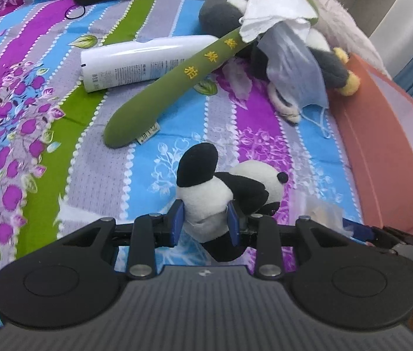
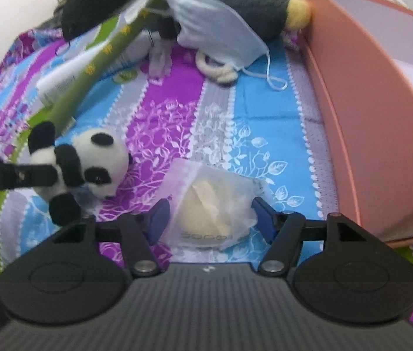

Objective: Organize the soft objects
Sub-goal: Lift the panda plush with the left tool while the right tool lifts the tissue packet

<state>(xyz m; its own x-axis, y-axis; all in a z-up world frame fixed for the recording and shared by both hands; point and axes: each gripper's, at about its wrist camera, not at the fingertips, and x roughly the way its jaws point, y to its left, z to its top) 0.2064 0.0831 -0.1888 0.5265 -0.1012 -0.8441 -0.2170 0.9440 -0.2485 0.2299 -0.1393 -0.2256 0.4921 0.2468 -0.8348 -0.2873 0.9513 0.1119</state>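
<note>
Two grippers work a striped, flowered bedspread (image 1: 60, 93) where soft things lie scattered. At left, a white bottle (image 1: 147, 61) lies under a green plush stick (image 1: 177, 79) (yellow characters run along it), which leans up toward a heap of a grey plush (image 1: 221, 11), a tissue (image 1: 267, 14) and a face mask (image 1: 297, 70). Nearer the middle, the left gripper (image 1: 206, 222) has its blue pads pressed into the white belly of a small panda (image 1: 221, 187) — black ears and limbs, fluffy, easily squashed — held just above the cloth. To its right, the right gripper (image 2: 210, 219) stands partly open astride a clear packet (image 2: 215, 204) with a pale, soft pad inside; the pads look just clear of it, so nothing is held. At far right sits an open orange box (image 2: 361, 111), its near wall close by. Judging by this, the pick-up step is in hand: next, the right jaws must close on the slippery packet, then both loads go over the wall into the box.
</note>
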